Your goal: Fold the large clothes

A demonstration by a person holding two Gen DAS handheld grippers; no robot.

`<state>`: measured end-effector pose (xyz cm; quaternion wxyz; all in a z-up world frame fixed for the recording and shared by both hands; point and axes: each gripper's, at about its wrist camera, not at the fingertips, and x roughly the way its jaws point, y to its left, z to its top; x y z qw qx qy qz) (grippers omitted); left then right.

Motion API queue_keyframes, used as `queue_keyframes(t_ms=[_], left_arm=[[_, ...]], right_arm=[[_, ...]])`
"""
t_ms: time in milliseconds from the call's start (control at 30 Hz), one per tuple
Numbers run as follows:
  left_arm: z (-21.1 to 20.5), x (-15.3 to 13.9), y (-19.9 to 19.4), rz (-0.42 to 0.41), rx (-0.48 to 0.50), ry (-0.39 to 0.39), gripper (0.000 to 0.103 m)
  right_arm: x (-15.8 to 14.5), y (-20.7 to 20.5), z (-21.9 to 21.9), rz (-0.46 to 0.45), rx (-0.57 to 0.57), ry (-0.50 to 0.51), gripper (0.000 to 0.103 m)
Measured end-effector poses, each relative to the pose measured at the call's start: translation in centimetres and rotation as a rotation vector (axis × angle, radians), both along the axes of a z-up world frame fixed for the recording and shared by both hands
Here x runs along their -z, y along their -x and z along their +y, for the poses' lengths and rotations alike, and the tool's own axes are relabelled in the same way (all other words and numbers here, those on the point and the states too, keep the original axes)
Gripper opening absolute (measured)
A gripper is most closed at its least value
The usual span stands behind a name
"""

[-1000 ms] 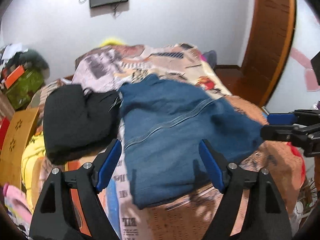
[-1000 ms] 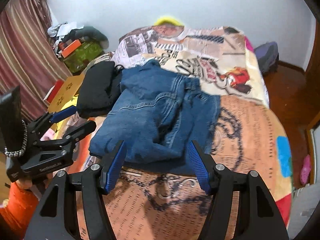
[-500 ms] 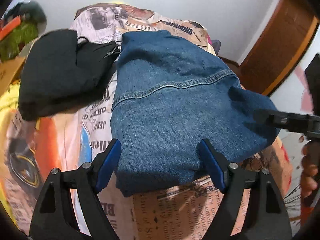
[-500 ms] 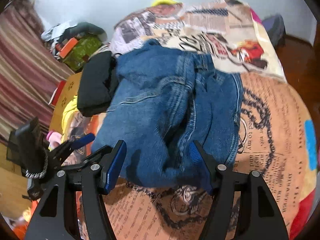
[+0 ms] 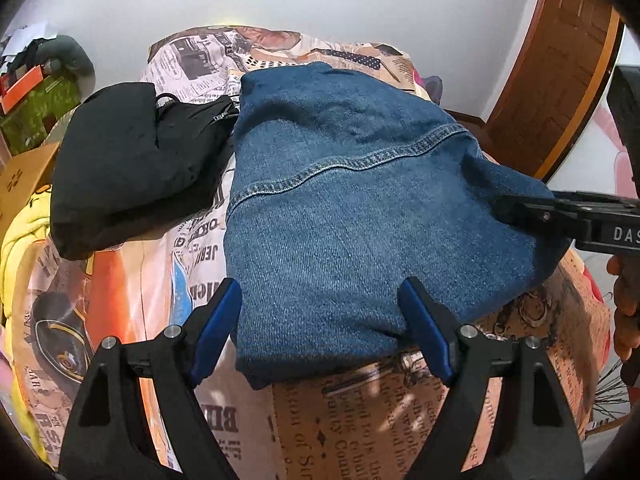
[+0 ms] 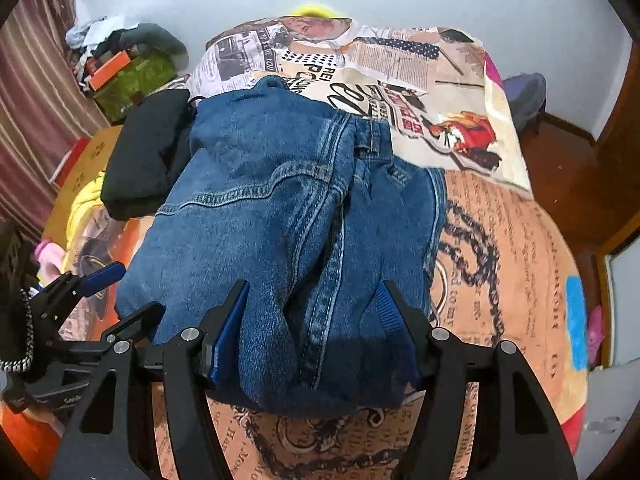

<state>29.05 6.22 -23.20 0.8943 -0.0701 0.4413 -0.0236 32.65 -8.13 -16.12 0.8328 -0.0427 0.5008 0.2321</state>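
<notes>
Step in hand, as I read it: both grippers set at the near edge of the denim garment, lined up to pinch that edge and carry it into the next fold

How to do it well:
- take all layers at the near edge in each bite; the right-wrist view shows a bunched ridge of seams running down the middle, so a shallow pinch will likely peel off only the top layer
- close both sides together and lift evenly, otherwise the fold line skews
- move slowly with this fabric: heavy denim, it will sag between the two grip points
- keep the fold clear of the black garment, which touches the denim's far left side

Left gripper: jaws stand wide, blue pads either side of the denim's near left corner, not pressing on it. Cloth sits between and just ahead of the fingers

Right gripper: jaws at a middling gap, straddling the near right part of the denim. Fabric bulges up between the pads and seems to brush them, but I see no pinch, so I read it as not yet gripped

Denim lies partly folded on the printed bedspread, near edge at both sets of fingertips, far end toward the wall. In the left-wrist view the right gripper comes in from the right over the denim's right corner
</notes>
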Motion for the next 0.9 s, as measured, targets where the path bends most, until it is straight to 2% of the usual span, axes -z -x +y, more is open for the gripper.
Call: queue_keyframes(t_ms=[167,333,500,667,733,900], left_arm=[[-0.1,-0.3,0.1,0.009,0.017,-0.008,0.081],[0.6,-1.5,0.2,0.006,0.042,-0.009,0.081],[2.0,-3.1,0.3,-0.036,0.001,-0.079,0.081],[3.9,-2.6,0.0,-0.003,-0.045,-0.035,0.081],[4.2,-2.3,0.2,0.007,-0.053,-0.031,0.081],[4.7,-2.1,0.2,0.007,-0.062,-0.049,0.081]], right_arm=[[0.7,0.5,-1.3,0.041,0.025,-0.11,0.061],[0.1,1.2,-1.7,0.045,0.034,-0.12,0.061],[0.7,1.0,-3.0,0.097,0.053,-0.171,0.065],[1.9,-0.2,-3.9,0.185,0.075,-0.261,0.066],[1.4,-0.1,-3.5,0.157,0.074,-0.234,0.066],[-1.2,0.5,-2.1,0.03,0.037,-0.097,0.066]])
